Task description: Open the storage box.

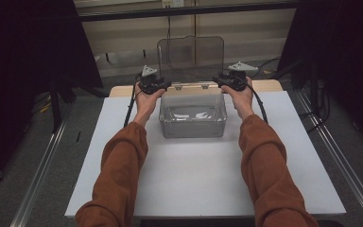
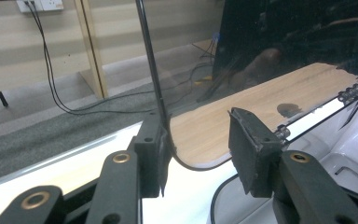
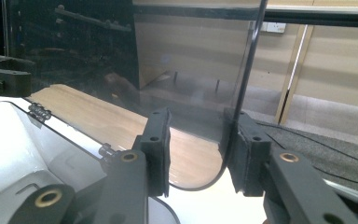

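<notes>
Clear box (image 1: 193, 115) at frame centre, hinged lid (image 1: 191, 56) upright.
Left gripper (image 1: 157, 85) and right gripper (image 1: 227, 81) straddle the lid's side edges, jaws spread, one pad touching.

The high view is dim and a little soft, with black flanks on both sides — the brightest part is the white table (image 1: 198, 184), lit evenly from above. The sleeves cast only faint shadows. In both gripper views the near jaws are sharp and dark. The clear lid (image 2: 261, 51) carries murky reflections, and the white surface under it glares — nearly washed out.
</notes>
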`<state>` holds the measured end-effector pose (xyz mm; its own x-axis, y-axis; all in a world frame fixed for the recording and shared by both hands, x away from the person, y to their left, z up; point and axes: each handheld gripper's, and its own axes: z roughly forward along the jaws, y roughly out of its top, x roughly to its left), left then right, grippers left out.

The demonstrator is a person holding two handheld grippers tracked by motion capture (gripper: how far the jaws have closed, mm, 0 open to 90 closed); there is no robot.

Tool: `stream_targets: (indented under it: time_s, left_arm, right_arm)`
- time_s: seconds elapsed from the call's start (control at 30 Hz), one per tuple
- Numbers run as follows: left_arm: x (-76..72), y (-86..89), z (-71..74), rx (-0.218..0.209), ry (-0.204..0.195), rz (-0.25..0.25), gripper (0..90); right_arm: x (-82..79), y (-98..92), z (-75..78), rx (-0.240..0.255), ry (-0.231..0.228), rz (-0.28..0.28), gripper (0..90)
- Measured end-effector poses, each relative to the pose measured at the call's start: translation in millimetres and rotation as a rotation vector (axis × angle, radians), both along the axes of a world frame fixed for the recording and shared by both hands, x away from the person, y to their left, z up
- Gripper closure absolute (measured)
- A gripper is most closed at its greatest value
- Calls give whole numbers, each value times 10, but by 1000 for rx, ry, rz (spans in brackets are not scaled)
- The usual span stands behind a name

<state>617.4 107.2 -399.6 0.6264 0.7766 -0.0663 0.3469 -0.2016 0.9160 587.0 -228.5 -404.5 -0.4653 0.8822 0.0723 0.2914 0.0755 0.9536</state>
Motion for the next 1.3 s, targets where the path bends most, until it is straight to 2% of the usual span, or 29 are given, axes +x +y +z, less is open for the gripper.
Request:
stream_targets:
  time_s: [0.17,0.43,0.53,0.67,0.97,1.07,1.2,1.3]
  left_arm:
    - [9,-15,20,4,24,9,572]
    - [31,-8,37,5,53,9,567]
    - [35,-14,32,-3,55,8,565]
    - [37,-41,15,2,47,10,524]
    - [51,-43,28,9,67,13,509]
    - [48,-56,44,17,75,18,506]
    - [56,-51,39,1,86,18,503]
    - [60,-47,37,5,87,15,500]
  right_arm:
    - [31,8,27,-4,37,-1,602]
    - [59,22,26,25,65,-13,581]
    - [67,27,24,28,71,-14,569]
    - [75,63,24,1,72,-20,532]
    - [92,59,10,24,89,-21,521]
    - [94,72,16,10,101,-21,503]
    - [107,81,31,8,127,-19,488]
    - [113,84,19,20,135,-19,476]
